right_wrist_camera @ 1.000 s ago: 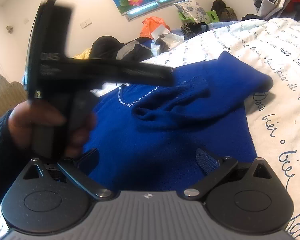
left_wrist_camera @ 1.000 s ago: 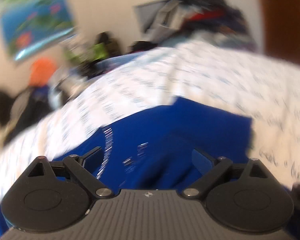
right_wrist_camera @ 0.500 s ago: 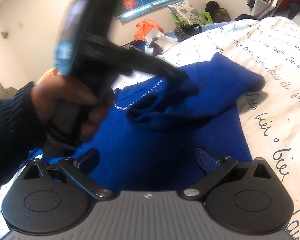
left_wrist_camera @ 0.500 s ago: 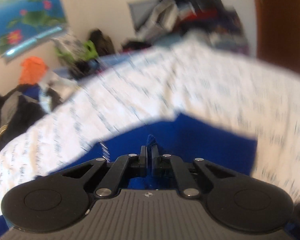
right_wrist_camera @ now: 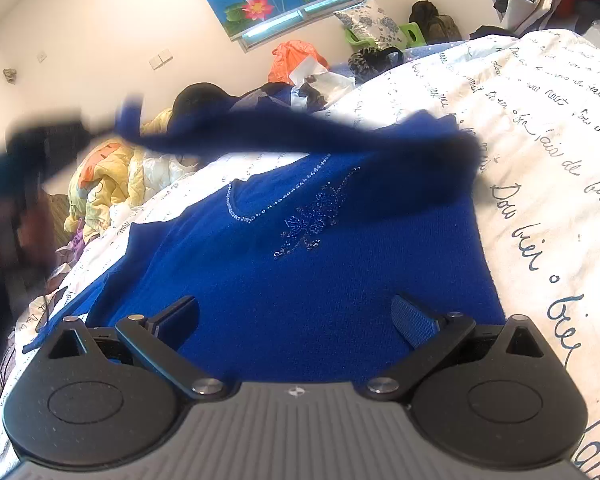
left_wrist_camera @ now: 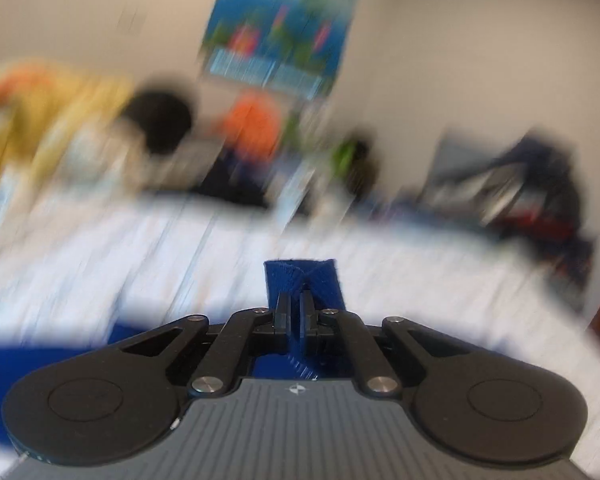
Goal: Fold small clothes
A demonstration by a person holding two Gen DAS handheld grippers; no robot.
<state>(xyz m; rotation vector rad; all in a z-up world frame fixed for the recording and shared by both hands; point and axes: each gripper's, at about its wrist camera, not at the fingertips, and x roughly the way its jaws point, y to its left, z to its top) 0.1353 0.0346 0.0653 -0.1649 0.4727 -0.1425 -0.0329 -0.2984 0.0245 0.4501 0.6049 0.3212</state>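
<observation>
Right now I am pinching the sleeve cuff (left_wrist_camera: 302, 280) of the blue sweater (right_wrist_camera: 300, 288) in my left gripper (left_wrist_camera: 295, 314), its jaws closed tight on the knit, and drawing the sleeve across the body, which is lying flat on the bed (right_wrist_camera: 560, 128). My right gripper (right_wrist_camera: 296, 316) is hovering open over the hem. I am judging that a low, taut carry should land the sleeve straight.

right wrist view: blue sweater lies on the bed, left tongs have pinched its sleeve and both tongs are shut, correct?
Not quite: only the left tongs are shut, clamped on the sleeve. The right wrist view shows the right tongs wide open above the blue sweater, gripping nothing. The sweater does lie on the bed.
</observation>
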